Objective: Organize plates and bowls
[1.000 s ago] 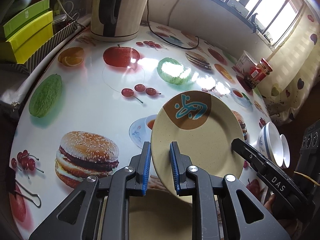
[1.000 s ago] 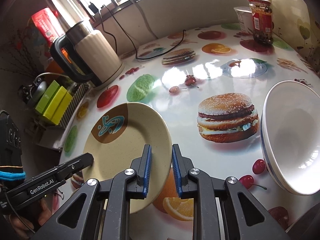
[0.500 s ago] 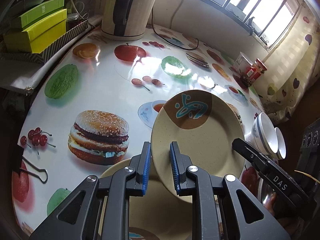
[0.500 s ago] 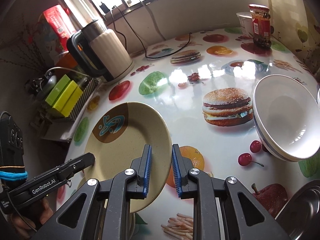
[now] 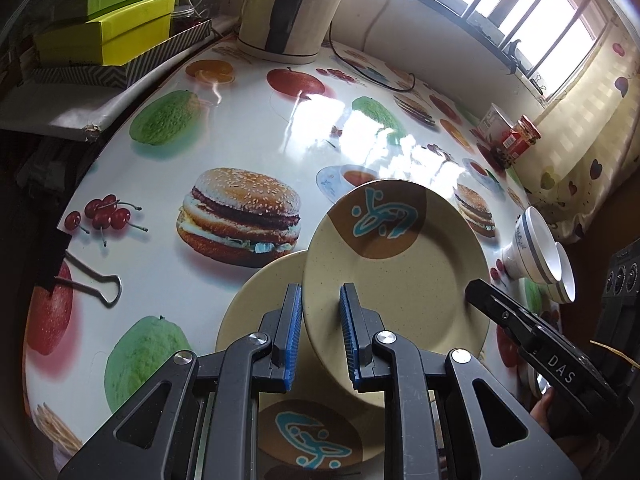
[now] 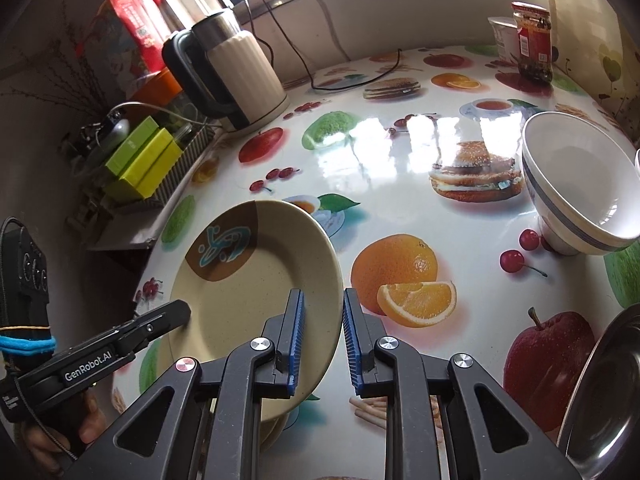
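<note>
The desk (image 5: 248, 128) carries a glossy cover printed with burgers, fruit and cherries. A cream electric kettle (image 6: 236, 76) stands at its far edge near the window, with yellow-green boxes (image 5: 112, 36) stacked beside it off the desk edge. The upper plate (image 5: 400, 272), beige with a brown patch and a blue motif, is held tilted above the desk, overlapping a second plate (image 5: 256, 312) of the same pattern that lies flat beneath it. The left hand-held gripper (image 5: 320, 332) straddles the near rim of the upper plate, one blue pad on each face of it; the pads do not visibly press on the rim, so whether they clamp it cannot be told. The right hand-held gripper (image 6: 323, 336) stands likewise at the opposite rim, its jaws slightly apart, with the plate edge between them; actual contact cannot be confirmed. Two white bowls (image 6: 580, 188) with grey bands are nested on the desk, well apart from the plates. A metal dish (image 6: 608, 392) shows at the right edge of the right wrist view. A red-labelled jar (image 6: 534, 40) stands at the far side.
</note>
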{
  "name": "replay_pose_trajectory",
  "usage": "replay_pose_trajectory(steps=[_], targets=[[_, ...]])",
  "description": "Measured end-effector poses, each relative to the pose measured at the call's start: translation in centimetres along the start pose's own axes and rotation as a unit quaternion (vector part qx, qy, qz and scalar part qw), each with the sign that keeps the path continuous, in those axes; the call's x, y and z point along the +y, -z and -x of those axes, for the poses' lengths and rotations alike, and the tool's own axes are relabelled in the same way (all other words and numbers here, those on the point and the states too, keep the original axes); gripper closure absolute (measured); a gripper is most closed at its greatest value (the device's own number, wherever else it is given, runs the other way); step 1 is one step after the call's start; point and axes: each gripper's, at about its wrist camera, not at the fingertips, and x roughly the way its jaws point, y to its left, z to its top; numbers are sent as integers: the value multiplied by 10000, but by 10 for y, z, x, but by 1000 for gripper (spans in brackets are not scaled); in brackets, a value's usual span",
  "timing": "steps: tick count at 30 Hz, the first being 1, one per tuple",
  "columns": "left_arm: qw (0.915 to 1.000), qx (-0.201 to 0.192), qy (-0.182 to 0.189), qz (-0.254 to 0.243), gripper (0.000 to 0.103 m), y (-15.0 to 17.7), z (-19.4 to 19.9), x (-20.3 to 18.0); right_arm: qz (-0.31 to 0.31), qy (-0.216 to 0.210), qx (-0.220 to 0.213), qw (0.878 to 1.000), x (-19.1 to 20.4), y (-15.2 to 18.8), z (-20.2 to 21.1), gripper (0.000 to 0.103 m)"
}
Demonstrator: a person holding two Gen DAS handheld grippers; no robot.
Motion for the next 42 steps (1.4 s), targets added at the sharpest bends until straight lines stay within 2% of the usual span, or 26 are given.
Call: replay_pose_trajectory(steps=[17,42], targets=[[9996,-7,-139,232,83,25,11,29,325,-82,235,9992,25,26,-5,84],[9994,-77,-244,249,83,42,26,37,427,-111,348,9984,38,43,-7,84]])
